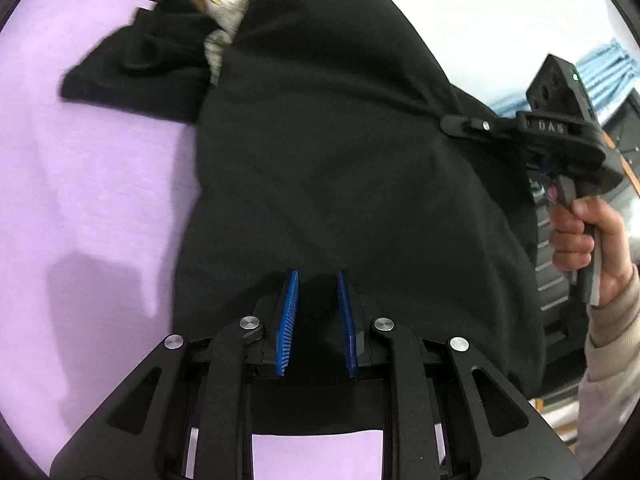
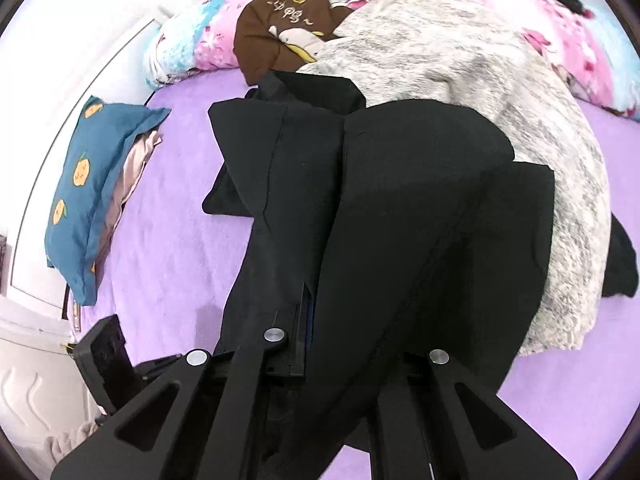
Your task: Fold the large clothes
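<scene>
Black garment (image 1: 320,160) stretched lengthwise away over bed (image 1: 80,200), both hand-held grippers (image 1: 318,312) (image 2: 310,312) pinching it.

Open room lies on the bed (image 2: 168,216) to the left of the black garment (image 1: 320,160), a broad bare stretch of purple sheet. At its far left a blue pillow (image 2: 86,196) closes that side. Far and right, a grey fleecy blanket (image 2: 480,120), a brown cushion (image 2: 272,28) and a pink flowered quilt (image 2: 560,40) are heaped against the garment, leaving no passage there. A narrow bare strip remains near right.
</scene>
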Demonstrator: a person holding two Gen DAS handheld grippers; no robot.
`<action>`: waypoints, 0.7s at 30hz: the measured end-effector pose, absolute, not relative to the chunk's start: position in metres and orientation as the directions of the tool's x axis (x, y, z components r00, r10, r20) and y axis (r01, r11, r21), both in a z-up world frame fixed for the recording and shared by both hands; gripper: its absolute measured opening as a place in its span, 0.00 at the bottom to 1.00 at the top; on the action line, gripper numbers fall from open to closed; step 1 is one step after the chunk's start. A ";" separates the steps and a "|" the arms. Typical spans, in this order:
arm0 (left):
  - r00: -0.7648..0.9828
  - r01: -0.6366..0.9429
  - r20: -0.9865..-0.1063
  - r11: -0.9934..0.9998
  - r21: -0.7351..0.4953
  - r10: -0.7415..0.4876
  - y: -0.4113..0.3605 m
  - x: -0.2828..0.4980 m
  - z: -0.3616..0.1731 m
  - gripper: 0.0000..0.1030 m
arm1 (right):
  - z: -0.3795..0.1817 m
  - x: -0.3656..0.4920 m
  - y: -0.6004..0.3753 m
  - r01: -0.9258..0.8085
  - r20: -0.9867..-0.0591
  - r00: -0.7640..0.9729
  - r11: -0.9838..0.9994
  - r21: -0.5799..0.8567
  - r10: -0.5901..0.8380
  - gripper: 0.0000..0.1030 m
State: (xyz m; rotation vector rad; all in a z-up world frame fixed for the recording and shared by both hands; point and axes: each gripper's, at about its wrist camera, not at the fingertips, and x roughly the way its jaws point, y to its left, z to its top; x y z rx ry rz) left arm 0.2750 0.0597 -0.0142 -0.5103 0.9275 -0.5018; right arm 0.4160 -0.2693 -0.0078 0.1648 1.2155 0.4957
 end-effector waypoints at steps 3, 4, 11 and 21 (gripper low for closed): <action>0.491 0.207 -0.612 0.765 -0.609 -0.620 0.042 0.278 -0.018 0.19 | -0.009 0.413 -0.282 -0.263 -0.853 0.275 0.888 0.377 0.444 0.03; 0.481 0.214 -0.615 0.763 -0.609 -0.625 0.033 0.279 -0.019 0.19 | -0.010 0.412 -0.289 -0.254 -0.852 0.282 0.891 0.376 0.440 0.03; 0.458 0.276 -0.669 0.809 -0.519 -0.585 -0.021 0.283 -0.032 0.20 | -0.046 0.417 -0.332 -0.151 -0.856 0.290 0.904 0.400 0.427 0.03; 0.479 0.288 -0.733 0.875 -0.388 -0.483 -0.054 0.279 -0.040 0.20 | -0.112 0.422 -0.366 -0.023 -0.871 0.339 0.928 0.372 0.357 0.37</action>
